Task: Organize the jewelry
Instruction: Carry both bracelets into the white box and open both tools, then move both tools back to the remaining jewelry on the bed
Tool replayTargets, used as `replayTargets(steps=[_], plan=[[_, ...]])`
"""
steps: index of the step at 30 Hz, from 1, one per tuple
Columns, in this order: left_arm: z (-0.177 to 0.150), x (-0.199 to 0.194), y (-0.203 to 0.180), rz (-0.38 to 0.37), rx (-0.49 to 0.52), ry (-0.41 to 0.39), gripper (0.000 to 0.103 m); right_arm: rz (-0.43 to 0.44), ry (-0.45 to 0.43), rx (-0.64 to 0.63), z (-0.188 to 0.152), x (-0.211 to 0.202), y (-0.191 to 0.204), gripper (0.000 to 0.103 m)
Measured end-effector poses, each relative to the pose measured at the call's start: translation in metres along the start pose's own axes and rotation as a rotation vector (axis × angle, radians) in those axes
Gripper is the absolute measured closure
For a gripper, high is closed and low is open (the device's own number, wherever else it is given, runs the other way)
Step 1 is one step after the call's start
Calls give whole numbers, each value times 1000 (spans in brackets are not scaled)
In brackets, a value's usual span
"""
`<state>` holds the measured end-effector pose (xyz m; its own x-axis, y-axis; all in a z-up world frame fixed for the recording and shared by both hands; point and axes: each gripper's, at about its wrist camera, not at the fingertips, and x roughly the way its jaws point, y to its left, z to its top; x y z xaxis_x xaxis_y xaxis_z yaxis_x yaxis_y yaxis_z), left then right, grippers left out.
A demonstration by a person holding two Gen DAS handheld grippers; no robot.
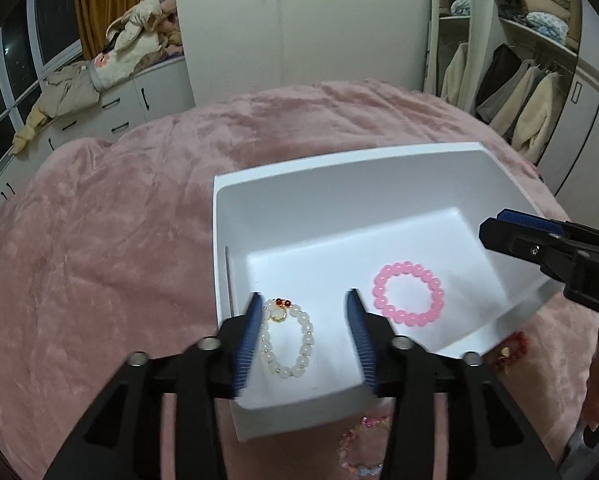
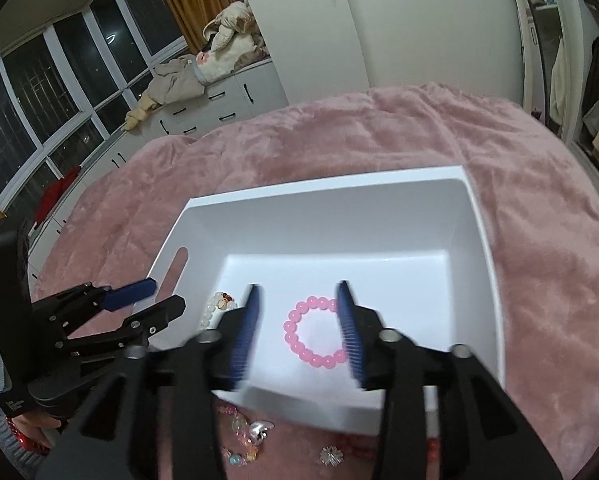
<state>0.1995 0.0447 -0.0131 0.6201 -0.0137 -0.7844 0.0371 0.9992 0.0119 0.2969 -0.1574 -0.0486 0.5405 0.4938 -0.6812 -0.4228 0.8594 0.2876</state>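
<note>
A white box (image 1: 339, 164) (image 2: 323, 186) rests on a pink blanket. On its floor lie a white bead bracelet (image 1: 305, 332) (image 2: 208, 312) with a red and gold charm, and a pink bead bracelet (image 1: 379, 284) (image 2: 289, 328). My left gripper (image 1: 304, 304) (image 2: 165, 294) hangs open over the box's near left corner, and the white bracelet shows between its blue pads without being pressed. My right gripper (image 2: 298, 292) (image 1: 495, 224) is open above the pink bracelet, which lies loose between its fingers.
More jewelry lies on the blanket (image 1: 99, 260) in front of the box: a red bead bracelet (image 1: 513, 346), a pastel bead bracelet (image 1: 363, 448) (image 2: 239, 432) and a silver ornament (image 2: 331, 456). A white dresser (image 2: 219, 108) with piled clothes stands behind, and an open wardrobe (image 1: 531, 80) to the right.
</note>
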Motion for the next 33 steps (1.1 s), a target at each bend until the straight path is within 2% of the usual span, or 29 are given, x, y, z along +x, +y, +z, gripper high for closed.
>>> replayTargets(steps=[1, 2, 3, 4, 7, 9, 16, 20, 29, 33], plan=[[-1, -5, -2, -3, 3, -10, 44, -8, -13, -12, -1, -6, 2, 39], [-2, -12, -4, -10, 7, -26, 32, -18, -22, -23, -1, -11, 3, 27], [-3, -17, -5, -13, 8, -39, 19, -39, -34, -42, -2, -18, 5, 21], [-3, -22, -7, -19, 6, -52, 16, -56, -44, -57, -3, -24, 6, 14], [-7, -40, -12, -40, 20, -87, 14, -111, -79, -102, -11, -46, 11, 5], [-11, -49, -16, -51, 30, -103, 10, -124, -97, -108, -17, -61, 12, 5], [-32, -76, -27, -72, 62, -135, 10, -135, -144, -102, -40, -99, 4, 5], [-47, -85, -29, -97, 56, -123, 10, -137, -143, -88, -50, -102, -3, 5], [-79, -90, -39, -102, 78, -108, 10, -137, -115, -86, -79, -94, -11, 5], [-87, -87, -41, -95, 74, -98, 10, -120, -105, -29, -96, -91, -22, 5]])
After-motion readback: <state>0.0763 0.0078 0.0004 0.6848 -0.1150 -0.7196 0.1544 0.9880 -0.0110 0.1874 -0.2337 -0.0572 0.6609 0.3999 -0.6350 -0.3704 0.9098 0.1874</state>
